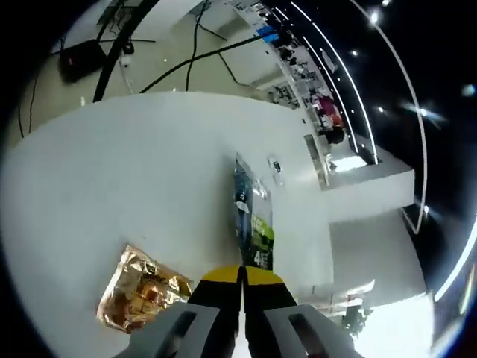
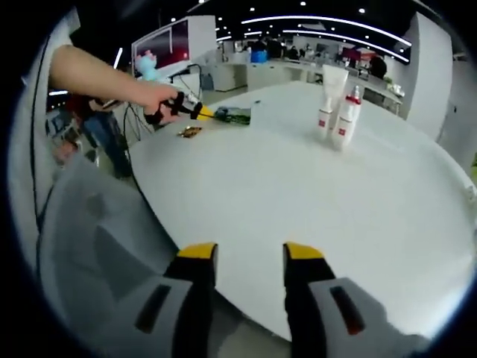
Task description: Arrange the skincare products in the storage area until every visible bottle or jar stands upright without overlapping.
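The left tool [image 1: 242, 280] has its jaws drawn together, and a flat dark sachet [image 1: 252, 224] with a green patch runs out from between the yellow tips, so it appears pinched at its near end. From the right gripper view the same left tool [image 2: 200, 112] sits at the far left edge of the white surface [image 2: 298, 201], a person's hand [image 2: 160, 101] around it, with the sachet [image 2: 235, 115] lying just beyond its tip. A crinkled gold sachet [image 1: 141, 291] lies flat on the surface beside the dark one, toward the left tool's left side; it looks like the small gold shape [image 2: 189, 132] near that tool in the right gripper view.

The right tool [image 2: 250, 257] hangs with its jaws wide apart and nothing between them, over the near edge of the surface, well apart from the sachets. A white tube [image 2: 331, 93] and a slimmer white bottle [image 2: 348, 118] with a red top stand upright, touching or nearly so, at the far side from the right tool. They already meet the upright condition; the flat sachets, probably gripped low to drag or lift them, seem to be what is left to arrange.
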The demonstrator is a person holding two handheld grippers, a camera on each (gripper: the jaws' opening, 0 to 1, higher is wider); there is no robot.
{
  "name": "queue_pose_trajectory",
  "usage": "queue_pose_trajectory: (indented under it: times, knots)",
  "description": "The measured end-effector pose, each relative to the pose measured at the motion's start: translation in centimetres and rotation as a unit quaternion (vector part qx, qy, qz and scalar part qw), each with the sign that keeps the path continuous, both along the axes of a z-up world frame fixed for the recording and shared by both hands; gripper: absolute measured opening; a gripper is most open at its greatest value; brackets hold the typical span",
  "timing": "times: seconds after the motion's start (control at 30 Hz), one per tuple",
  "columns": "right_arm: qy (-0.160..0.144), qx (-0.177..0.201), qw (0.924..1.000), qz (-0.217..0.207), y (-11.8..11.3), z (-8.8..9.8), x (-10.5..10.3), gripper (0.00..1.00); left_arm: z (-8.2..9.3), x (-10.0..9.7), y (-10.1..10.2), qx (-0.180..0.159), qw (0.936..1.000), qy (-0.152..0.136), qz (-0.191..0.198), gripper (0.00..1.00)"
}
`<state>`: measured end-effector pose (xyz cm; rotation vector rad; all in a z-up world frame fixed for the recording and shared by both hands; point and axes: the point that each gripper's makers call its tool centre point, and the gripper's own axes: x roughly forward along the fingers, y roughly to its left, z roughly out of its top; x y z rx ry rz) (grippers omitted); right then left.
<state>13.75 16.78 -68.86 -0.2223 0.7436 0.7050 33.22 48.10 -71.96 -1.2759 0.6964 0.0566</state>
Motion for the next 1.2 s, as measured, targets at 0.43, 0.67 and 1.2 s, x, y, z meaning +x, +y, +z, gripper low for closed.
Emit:
queue_pose_trajectory:
  times: [0.43, 0.67, 1.2]
  knots:
    - [0.186, 0.246, 0.9512, -0.011, 8.8, 1.2, -1.7, 0.43, 3.3, -8.4, -5.3, -0.130, 0.9879, -0.030, -0.079, 0.00]
    - [0.276, 0.370, 0.8844, -0.071, 11.3, 2.3, -0.9, 0.57, 4.4, -12.8, -7.1, -0.191, 0.9767, -0.036, -0.092, 0.00]
    - [0.403, 0.501, 0.7417, -0.191, 15.5, 1.5, 1.0, 0.52, 6.2, -18.6, -9.9, -0.262, 0.9452, -0.040, -0.191, 0.00]
